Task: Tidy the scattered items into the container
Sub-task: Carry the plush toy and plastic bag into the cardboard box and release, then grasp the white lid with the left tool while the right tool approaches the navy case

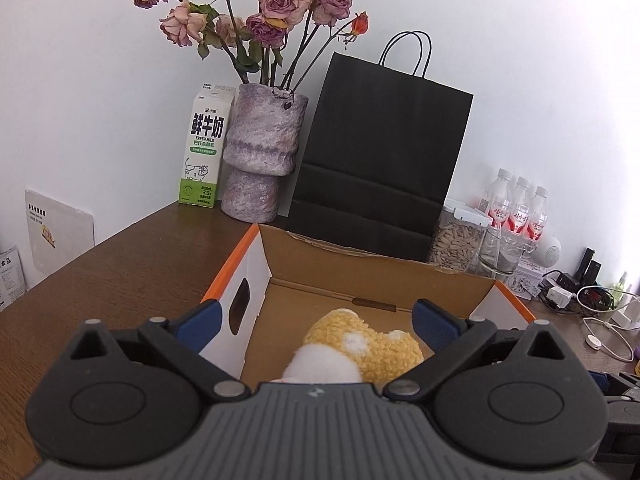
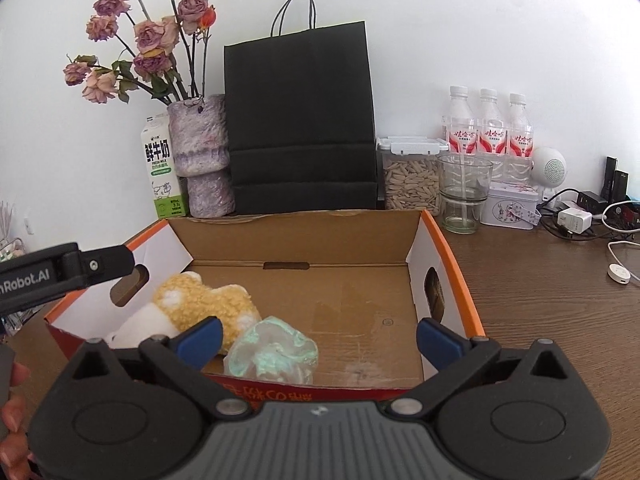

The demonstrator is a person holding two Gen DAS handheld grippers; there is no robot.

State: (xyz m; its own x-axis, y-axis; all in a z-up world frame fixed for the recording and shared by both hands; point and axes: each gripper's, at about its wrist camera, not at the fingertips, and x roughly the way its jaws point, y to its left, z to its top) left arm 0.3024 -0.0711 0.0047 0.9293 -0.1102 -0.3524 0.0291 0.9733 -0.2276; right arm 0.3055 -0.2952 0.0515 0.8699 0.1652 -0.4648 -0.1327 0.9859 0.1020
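Note:
An open cardboard box with an orange rim (image 2: 452,256) sits on the brown table. Inside it at the left lies a yellow and white plush toy (image 2: 200,304). Beside the toy, near the front wall, lies a pale green translucent bundle (image 2: 272,352). My right gripper (image 2: 319,340) hangs open over the box's front edge, its pads touching nothing. In the left wrist view, my left gripper (image 1: 316,324) is open above the plush toy (image 1: 360,348) in the box (image 1: 232,264), with its pads clear of the toy. The green bundle is hidden in that view.
Behind the box stand a black paper bag (image 2: 300,128), a vase of dried roses (image 2: 200,160) and a milk carton (image 2: 160,168). To the right are a seed jar (image 2: 412,180), a glass (image 2: 464,192), water bottles (image 2: 488,128), a tin and cables (image 2: 580,216). A hand (image 2: 12,400) shows at lower left.

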